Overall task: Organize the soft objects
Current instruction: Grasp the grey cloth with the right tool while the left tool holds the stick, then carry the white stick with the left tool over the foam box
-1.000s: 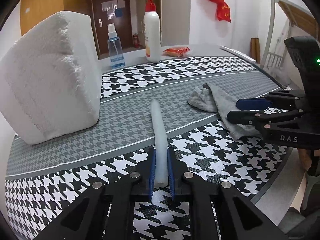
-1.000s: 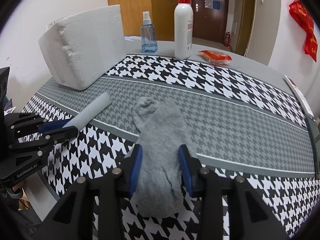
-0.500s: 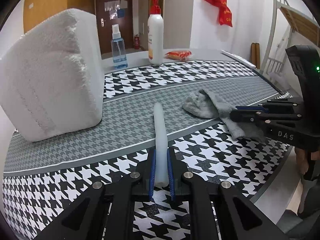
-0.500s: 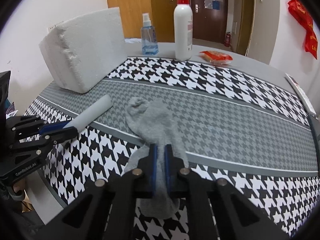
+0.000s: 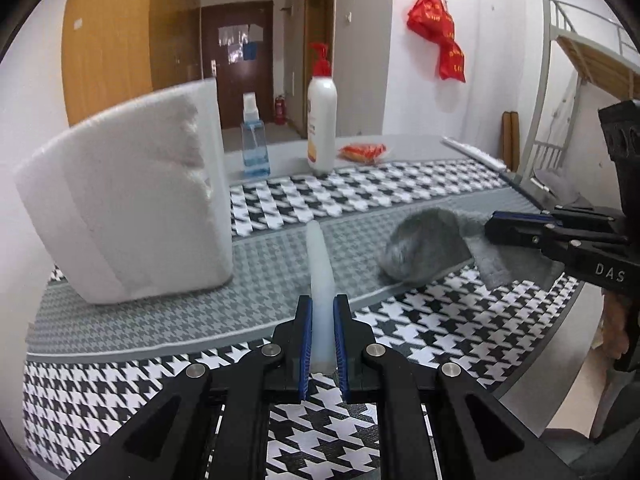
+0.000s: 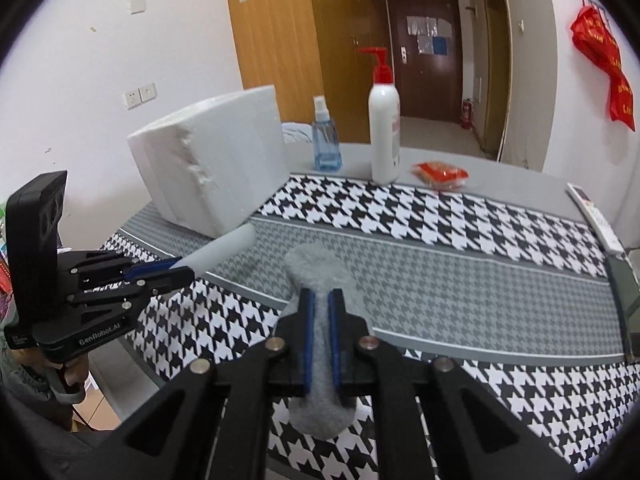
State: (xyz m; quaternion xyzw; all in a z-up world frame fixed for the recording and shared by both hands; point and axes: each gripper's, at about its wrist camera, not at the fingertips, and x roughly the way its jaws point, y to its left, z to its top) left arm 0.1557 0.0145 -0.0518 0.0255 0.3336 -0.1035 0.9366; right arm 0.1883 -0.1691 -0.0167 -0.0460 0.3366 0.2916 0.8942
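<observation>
Since a second ago the right gripper (image 6: 321,300) has clamped onto the grey sock (image 6: 320,276) and both hands have lifted, so the sock's cuff end now hangs below the pads while its toe droops toward the houndstooth-covered bench (image 6: 460,280). The left gripper (image 5: 323,312) is clenched on the near end of a white foam tube (image 5: 320,264), which juts forward over the grey band of the cloth. Beside the tube sits a big white foam block (image 5: 128,208), with a blue spray bottle (image 5: 254,148), a red-capped pump bottle (image 5: 321,120) and a red packet (image 5: 362,151) at the bench's far edge.
</observation>
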